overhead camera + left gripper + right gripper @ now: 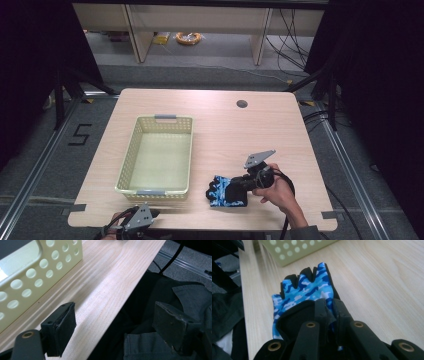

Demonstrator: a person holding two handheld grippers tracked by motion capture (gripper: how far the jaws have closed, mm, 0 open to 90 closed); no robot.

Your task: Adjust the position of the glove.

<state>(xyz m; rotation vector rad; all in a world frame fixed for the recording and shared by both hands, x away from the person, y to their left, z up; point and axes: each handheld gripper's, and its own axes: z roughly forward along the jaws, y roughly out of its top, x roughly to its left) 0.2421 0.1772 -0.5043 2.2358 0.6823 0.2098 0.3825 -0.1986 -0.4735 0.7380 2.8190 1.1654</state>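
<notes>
A blue camouflage fingerless glove (226, 191) with black trim lies on the table near its front edge, right of the basket. My right gripper (239, 184) is shut on the glove's wrist end; in the right gripper view the two jaws pinch the glove (307, 288) fabric, meeting at the right gripper's tips (329, 305). My left gripper (150, 214) hangs at the table's front edge below the basket. In the left gripper view the left gripper (113, 322) stands open with nothing between its pads, one pad over the wood, the other over dark cloth.
A pale yellow perforated basket (129, 160) with grey handles sits left of centre on the wooden table (240, 135); it looks empty. The basket wall (37, 272) is close to the left gripper. A round cable hole (242, 104) lies at the back right.
</notes>
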